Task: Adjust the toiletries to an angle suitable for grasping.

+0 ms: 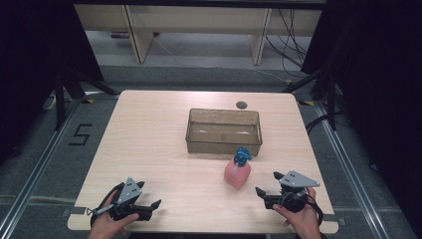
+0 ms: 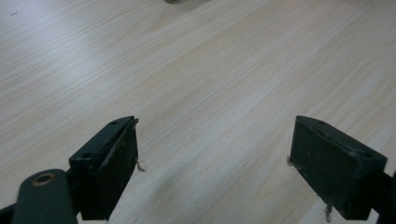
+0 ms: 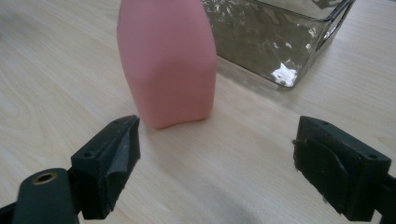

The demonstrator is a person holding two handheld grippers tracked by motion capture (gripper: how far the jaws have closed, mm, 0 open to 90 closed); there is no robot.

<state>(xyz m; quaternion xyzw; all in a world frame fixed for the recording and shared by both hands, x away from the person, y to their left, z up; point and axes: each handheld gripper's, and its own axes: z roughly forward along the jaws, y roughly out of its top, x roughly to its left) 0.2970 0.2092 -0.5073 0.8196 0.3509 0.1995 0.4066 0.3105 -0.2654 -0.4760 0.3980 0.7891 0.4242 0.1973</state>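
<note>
Two grippers, left (image 1: 152,208) and right (image 1: 264,186), jaws wide, flank one pink bottle (image 1: 237,172) near one clear bin (image 1: 224,144)

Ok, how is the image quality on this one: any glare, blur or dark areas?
High view: even light on the table, surroundings fall to black at both sides. Right gripper view: a bright glare spot on the clear bin; the pink bottle is sharp enough, its top cropped. Left gripper view: wood grain is clear near the jaws, softer toward the far edge, with faint shadow under them.
</note>
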